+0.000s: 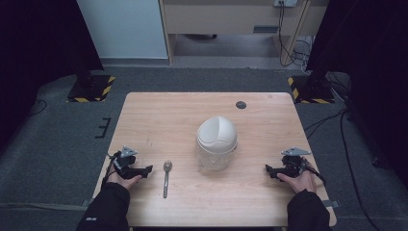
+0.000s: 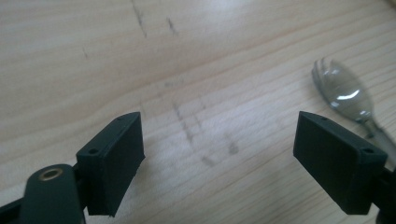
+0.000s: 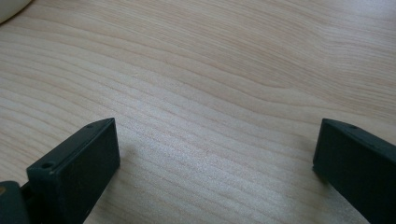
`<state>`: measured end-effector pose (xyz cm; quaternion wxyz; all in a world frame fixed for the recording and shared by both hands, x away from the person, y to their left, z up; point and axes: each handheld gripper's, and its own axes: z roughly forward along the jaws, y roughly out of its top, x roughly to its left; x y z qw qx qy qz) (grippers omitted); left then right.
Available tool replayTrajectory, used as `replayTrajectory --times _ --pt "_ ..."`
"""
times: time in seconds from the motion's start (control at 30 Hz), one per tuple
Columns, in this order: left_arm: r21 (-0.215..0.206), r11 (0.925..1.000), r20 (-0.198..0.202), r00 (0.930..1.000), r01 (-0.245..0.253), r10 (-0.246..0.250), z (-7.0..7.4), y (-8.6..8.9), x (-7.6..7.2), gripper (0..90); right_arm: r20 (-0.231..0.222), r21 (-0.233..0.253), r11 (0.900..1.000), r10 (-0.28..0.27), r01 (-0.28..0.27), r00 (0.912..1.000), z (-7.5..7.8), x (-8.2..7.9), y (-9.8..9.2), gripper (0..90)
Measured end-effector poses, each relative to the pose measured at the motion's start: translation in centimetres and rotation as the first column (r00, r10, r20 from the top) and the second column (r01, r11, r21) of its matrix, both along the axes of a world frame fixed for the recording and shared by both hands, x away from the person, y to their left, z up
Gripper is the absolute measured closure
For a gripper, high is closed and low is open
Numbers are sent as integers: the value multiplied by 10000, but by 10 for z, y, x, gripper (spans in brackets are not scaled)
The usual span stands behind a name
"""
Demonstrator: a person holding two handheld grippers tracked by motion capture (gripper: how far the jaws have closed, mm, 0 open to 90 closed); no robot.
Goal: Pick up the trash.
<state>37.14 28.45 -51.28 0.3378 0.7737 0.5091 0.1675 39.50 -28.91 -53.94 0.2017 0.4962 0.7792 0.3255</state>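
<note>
Left gripper view: jaws wide, empty.

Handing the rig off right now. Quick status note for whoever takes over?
Left gripper: open, holds nothing, low over the table, pointing toward the spork.
Right gripper: open, holds nothing, near the right edge.
Spork: flat on the table just right of the left gripper, bowl pointing away from the person.
Lidded bin: upright at centre, white domed lid on.
Done: nothing visible; both things untouched.
Left: probably pick up the spork and take it to the bin.
</note>
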Motion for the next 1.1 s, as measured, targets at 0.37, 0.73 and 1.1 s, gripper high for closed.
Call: replayTrajectory --times 0.37,0.73,1.1 --pt "-1078 9939 1549 9879 219 -49 29 -7 -9 148 5 -8 10000 -13 13 10000 0 -1 0 8" --pt "-1982 9722 3187 9462 1249 -566 63 -19 -15 150 11 -27 10000 29 -29 10000 0 -1 -1 8" --pt "-2182 9216 4149 8853 3211 -2102 85 -50 -18 148 10 -27 10000 23 -23 10000 0 -1 0 7"
